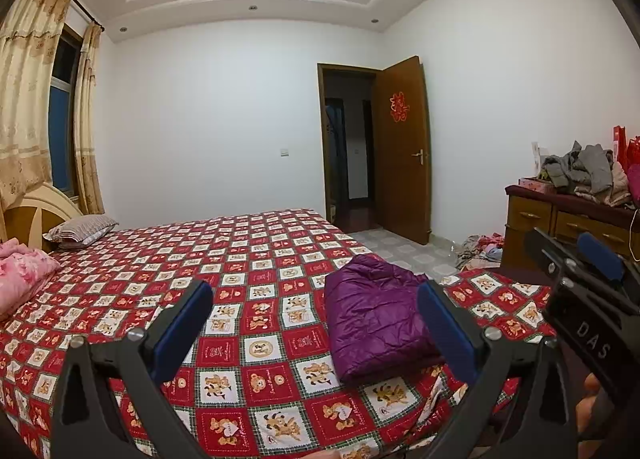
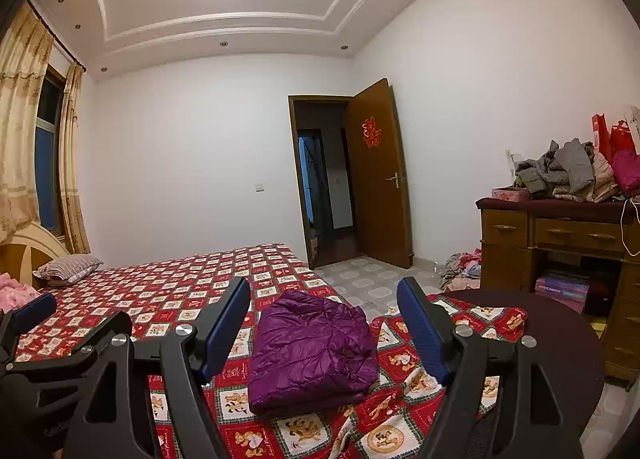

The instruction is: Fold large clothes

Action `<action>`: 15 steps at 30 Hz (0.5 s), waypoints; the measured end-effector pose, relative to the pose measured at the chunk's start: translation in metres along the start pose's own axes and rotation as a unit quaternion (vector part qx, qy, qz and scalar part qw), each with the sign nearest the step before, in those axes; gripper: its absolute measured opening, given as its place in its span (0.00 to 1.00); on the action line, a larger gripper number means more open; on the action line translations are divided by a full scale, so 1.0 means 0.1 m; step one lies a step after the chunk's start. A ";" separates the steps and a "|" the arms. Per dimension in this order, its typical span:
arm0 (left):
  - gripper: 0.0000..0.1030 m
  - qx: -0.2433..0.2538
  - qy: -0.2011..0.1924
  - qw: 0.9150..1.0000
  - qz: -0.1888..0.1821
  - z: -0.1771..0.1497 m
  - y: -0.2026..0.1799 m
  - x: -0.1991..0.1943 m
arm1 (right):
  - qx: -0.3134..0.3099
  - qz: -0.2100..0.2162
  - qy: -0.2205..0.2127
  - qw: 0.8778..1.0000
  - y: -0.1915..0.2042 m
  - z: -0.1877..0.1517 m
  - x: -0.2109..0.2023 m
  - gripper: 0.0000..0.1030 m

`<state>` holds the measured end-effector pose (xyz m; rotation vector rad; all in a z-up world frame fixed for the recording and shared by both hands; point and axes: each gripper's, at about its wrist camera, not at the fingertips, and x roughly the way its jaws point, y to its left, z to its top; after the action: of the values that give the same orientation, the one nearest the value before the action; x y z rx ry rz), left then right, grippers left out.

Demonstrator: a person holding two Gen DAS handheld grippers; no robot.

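A purple puffer jacket (image 1: 374,323) lies folded into a compact rectangle on the red patterned bedspread (image 1: 240,259) near the bed's foot corner; it also shows in the right wrist view (image 2: 310,351). My left gripper (image 1: 316,323) is open and empty, held above the bed to the left of the jacket. My right gripper (image 2: 324,329) is open and empty, held above and just in front of the jacket. The right gripper shows at the right edge of the left wrist view (image 1: 580,259).
A striped pillow (image 1: 80,231) and pink bedding (image 1: 20,275) lie at the bed's head. A wooden dresser (image 2: 560,243) piled with clothes (image 2: 568,173) stands at right. More clothes (image 2: 462,269) lie on the tiled floor. A dark round stool (image 2: 560,323) stands by the bed corner.
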<state>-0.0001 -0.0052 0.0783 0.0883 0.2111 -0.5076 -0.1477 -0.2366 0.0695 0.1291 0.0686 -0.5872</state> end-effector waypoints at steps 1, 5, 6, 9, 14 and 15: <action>1.00 -0.001 0.001 1.000 0.000 0.00 0.00 0.00 | 0.000 0.000 0.000 1.000 0.00 0.00 0.00 0.74; 1.00 -0.001 0.001 1.000 0.000 0.00 0.00 0.00 | -0.001 -0.001 -0.001 1.000 0.00 0.00 0.00 0.74; 1.00 -0.001 0.001 1.000 -0.001 0.00 0.00 0.00 | 0.000 -0.001 -0.001 1.000 0.00 0.00 0.00 0.74; 1.00 0.001 -0.001 1.000 -0.001 0.01 -0.01 -0.01 | -0.002 -0.002 -0.002 1.000 0.00 0.00 0.00 0.74; 1.00 0.005 0.000 1.000 0.003 0.00 -0.01 0.01 | -0.002 0.000 -0.001 1.000 -0.01 0.00 0.01 0.75; 1.00 0.005 0.001 1.000 0.003 0.00 -0.01 0.01 | -0.002 0.000 -0.001 1.000 -0.02 0.00 0.01 0.75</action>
<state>0.0004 -0.0065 0.0781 0.0985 0.2099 -0.5020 -0.1479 -0.2386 0.0692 0.1250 0.0675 -0.5866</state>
